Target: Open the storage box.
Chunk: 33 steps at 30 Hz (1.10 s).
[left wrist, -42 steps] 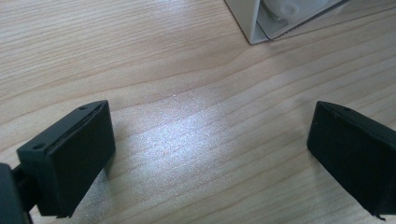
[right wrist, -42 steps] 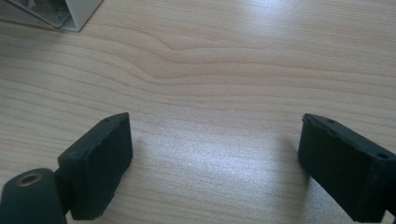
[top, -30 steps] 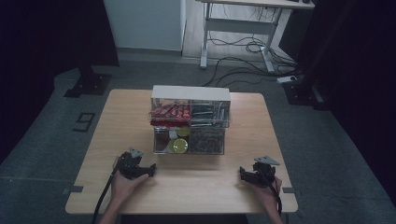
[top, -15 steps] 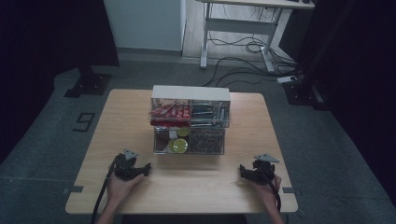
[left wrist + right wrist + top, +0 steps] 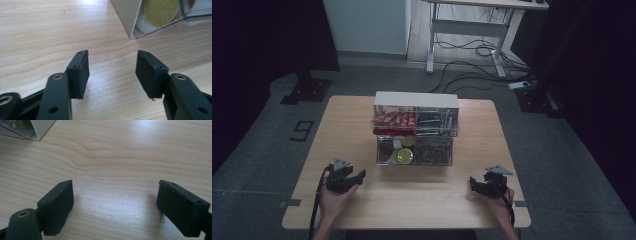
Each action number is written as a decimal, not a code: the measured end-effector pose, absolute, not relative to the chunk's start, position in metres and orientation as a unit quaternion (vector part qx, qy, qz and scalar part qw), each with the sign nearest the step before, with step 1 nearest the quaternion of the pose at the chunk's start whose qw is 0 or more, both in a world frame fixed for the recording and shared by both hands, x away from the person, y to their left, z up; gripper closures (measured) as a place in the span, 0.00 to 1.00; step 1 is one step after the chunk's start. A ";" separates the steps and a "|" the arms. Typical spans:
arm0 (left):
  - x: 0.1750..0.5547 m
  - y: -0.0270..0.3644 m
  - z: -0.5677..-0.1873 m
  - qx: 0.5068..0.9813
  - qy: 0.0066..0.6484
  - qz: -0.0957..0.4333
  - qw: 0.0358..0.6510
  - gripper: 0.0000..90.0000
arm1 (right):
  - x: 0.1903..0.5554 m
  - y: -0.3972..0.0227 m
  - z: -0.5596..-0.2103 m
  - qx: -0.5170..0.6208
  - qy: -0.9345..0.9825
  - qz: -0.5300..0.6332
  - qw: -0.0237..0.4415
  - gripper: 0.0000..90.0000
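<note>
The left gripper, jaws just narrowing on nothing, and the wide-open right gripper rest near the clear drawer organizer.

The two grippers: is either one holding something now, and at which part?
Nothing is held. The left gripper has just been closing its jaws on empty air above the table; the right gripper stands open, empty too.

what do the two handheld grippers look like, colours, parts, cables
Both the left gripper and the right gripper are black, each with two blocky jaws that end in flat, matte rectangular pads. The jaw arms show small round screw holes and metal-ringed pivots. A grey three-cornered plate sits on top of each body, and a dark cable trails back from each along the person's forearm. No sleeves are visible.
</note>
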State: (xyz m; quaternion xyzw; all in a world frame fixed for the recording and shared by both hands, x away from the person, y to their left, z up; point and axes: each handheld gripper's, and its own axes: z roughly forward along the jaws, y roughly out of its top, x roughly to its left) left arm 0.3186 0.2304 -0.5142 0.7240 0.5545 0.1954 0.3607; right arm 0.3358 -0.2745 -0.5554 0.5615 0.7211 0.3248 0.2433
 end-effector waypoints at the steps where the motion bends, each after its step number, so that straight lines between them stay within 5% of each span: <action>1: 0.318 0.230 -0.512 0.726 0.551 0.196 0.362 0.52 | 0.336 -0.275 -0.555 0.561 0.721 0.325 0.244 0.16; 20: 0.304 0.226 -0.465 0.720 0.506 0.181 0.439 0.87 | 0.335 -0.276 -0.555 0.562 0.720 0.325 0.244 0.17; 33: 0.300 0.222 -0.445 0.720 0.484 0.172 0.467 0.94 | 0.334 -0.277 -0.555 0.563 0.720 0.325 0.244 0.17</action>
